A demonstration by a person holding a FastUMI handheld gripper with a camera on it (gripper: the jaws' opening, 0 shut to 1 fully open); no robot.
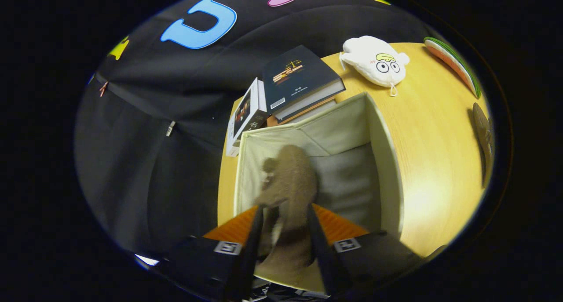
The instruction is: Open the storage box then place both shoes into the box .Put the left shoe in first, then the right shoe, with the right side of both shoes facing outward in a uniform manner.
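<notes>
The gripper [285, 223] is clenched on a tan, fuzzy suede shoe [288, 183], both fingers pressing its sides, and holds it over the open mouth of the cream fabric storage box [387, 161]. The shoe is blurred, so which end points down is hard to say, though it seems to hang inside the box's near left part, above the grey bottom. Just beyond the box's far wall lies a stack of dark hardcover books [299, 80], with a smaller white-edged book [246, 115] leaning beside it, both close against the box. Further off on the pale wooden table [431, 130] rests a white plush toy with cartoon eyes [376, 64], a watermelon-slice shaped object [455, 62] and another brown thing [481, 130], possibly the second shoe.
</notes>
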